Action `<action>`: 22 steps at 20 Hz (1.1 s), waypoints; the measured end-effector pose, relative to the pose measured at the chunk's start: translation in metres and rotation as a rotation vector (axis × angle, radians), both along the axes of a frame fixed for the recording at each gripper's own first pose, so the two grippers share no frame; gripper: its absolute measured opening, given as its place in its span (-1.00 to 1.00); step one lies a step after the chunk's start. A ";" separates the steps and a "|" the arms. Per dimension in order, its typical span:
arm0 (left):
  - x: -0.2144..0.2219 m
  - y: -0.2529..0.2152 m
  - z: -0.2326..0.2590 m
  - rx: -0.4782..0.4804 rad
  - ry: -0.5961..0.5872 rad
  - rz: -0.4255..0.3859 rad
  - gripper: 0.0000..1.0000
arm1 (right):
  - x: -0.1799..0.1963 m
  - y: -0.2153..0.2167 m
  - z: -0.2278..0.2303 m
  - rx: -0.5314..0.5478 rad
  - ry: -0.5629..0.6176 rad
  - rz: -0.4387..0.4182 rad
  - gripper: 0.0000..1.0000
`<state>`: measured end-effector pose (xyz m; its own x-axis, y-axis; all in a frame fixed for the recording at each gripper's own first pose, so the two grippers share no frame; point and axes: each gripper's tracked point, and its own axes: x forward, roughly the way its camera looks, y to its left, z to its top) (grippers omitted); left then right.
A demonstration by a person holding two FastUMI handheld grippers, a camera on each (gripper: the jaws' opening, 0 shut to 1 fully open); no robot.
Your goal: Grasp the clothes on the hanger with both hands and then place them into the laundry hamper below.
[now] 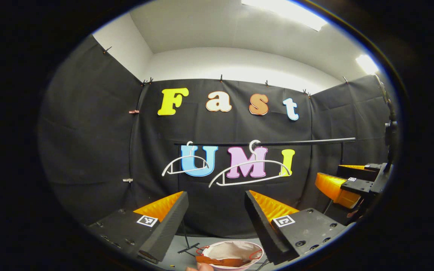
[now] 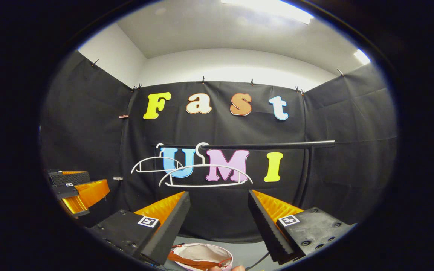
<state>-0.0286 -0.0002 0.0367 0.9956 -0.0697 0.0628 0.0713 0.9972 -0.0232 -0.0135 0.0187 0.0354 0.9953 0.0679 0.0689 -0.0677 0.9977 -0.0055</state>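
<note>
Left gripper view: both hand-held grippers (image 1: pixel 216 210) (image 2: pixel 219 210) held level, jaws released, seemingly above hamper (image 1: pixel 232 249)

The left gripper view rode on the left gripper (image 1: pixel 216 210) and looked level along its spread fingers at the booth's back wall, from well back. Ahead of and above its fingertips hung the rail (image 1: pixel 266 143) with two bare hangers (image 1: pixel 249 173); below and between the fingers lay the laundry hamper (image 1: pixel 232 254). The right gripper (image 1: pixel 347 182) showed off to its right side. The right gripper view faced the same way from just beside it, over the right gripper (image 2: pixel 219 210), with the left gripper (image 2: pixel 77 192) to its left. Both views shared the rail (image 2: pixel 247 145), hangers (image 2: pixel 205 175) and hamper (image 2: pixel 202 256).
</note>
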 end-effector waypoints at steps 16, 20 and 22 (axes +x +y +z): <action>-0.001 -0.030 0.006 0.070 0.005 0.024 0.84 | 0.007 -0.032 0.010 -0.027 -0.037 0.001 0.98; 0.002 -0.028 0.007 0.047 0.009 0.030 0.90 | 0.009 -0.033 0.004 -0.022 -0.029 -0.008 0.93; 0.003 -0.026 0.007 0.045 0.016 0.037 0.90 | 0.009 -0.033 0.000 -0.024 -0.015 -0.009 0.98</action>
